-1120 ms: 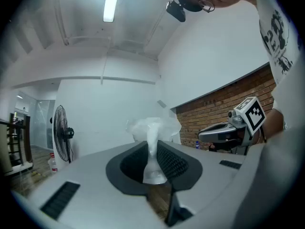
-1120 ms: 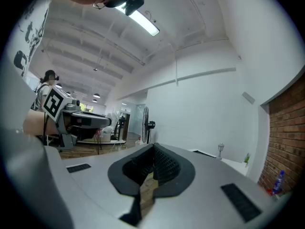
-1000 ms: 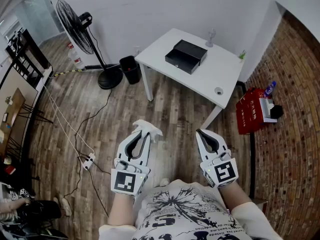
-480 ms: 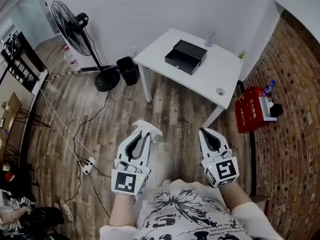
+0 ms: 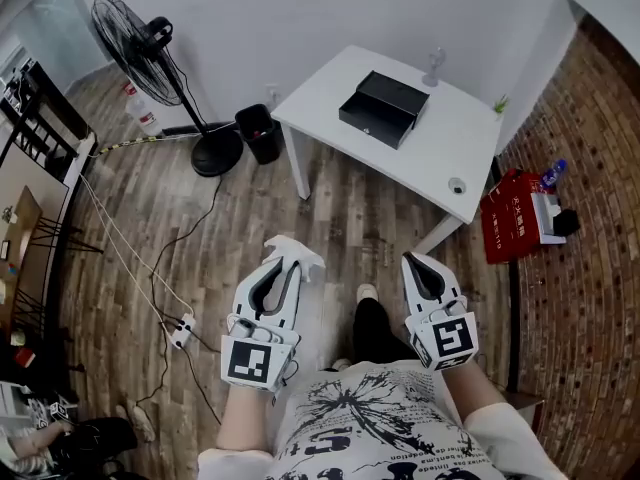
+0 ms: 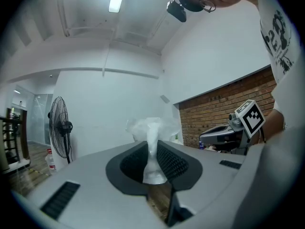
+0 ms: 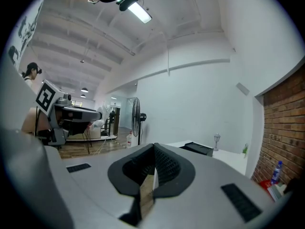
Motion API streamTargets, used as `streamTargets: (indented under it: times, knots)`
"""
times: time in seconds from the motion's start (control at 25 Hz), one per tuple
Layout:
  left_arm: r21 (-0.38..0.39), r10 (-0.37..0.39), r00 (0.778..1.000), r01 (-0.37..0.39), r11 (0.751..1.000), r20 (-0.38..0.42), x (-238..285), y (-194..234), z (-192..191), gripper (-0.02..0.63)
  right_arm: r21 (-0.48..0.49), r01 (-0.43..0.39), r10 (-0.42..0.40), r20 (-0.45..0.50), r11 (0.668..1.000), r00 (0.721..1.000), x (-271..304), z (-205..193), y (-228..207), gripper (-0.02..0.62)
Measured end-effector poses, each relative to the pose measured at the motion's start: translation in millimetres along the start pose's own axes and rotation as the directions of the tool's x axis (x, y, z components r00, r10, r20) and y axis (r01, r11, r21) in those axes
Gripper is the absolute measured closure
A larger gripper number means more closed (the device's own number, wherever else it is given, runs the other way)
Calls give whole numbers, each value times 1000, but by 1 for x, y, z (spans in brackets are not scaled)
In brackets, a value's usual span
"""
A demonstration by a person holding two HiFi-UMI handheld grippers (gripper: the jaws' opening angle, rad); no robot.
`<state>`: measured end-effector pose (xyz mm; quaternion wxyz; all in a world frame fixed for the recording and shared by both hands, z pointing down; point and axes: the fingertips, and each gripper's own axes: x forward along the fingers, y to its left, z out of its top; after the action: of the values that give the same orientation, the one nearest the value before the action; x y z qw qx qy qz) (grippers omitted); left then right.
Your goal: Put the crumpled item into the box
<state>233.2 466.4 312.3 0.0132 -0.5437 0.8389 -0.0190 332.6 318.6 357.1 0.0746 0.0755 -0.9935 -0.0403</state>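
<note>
The crumpled item (image 6: 151,128) — a wad of thin white stuff, paper or film, I could not tell which — was pinched in the left tool (image 5: 281,268). Its narrow neck was clamped between the ribbed jaws and the rest puffed out past the tips. The right tool (image 5: 416,266) was closed on nothing: its own view showed the jaws meeting with no gap and nothing in them. Both tools were held low in front of the person's body, side by side but apart, above the wood floor (image 5: 200,228).

Farther out stood the white desk (image 5: 445,143), with the black box (image 5: 385,108) lying on it near its far side, well apart from either tool. From the head view I could not make out whether the box's top was open. A standing fan (image 5: 135,28) and a small dark bin (image 5: 262,131) stood to the left of the desk.

I judged the pick-up done and the delivery not — the item was secure in the left tool but nowhere near the box. What was left was to cross the floor, bring the left tool over the box and let go.
</note>
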Motion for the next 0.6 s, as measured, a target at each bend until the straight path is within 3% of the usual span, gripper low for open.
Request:
streamTargets:
  times: [0.32, 0.6]
  knots:
    - [-6, 72, 997, -72, 997, 11, 115, 53, 11, 535, -21, -51, 51, 4, 998, 999, 121, 13, -80, 580]
    - [57, 64, 998, -63, 996, -24, 257, 81, 19, 535, -47, -53, 55, 46, 997, 997, 223, 42, -188, 580]
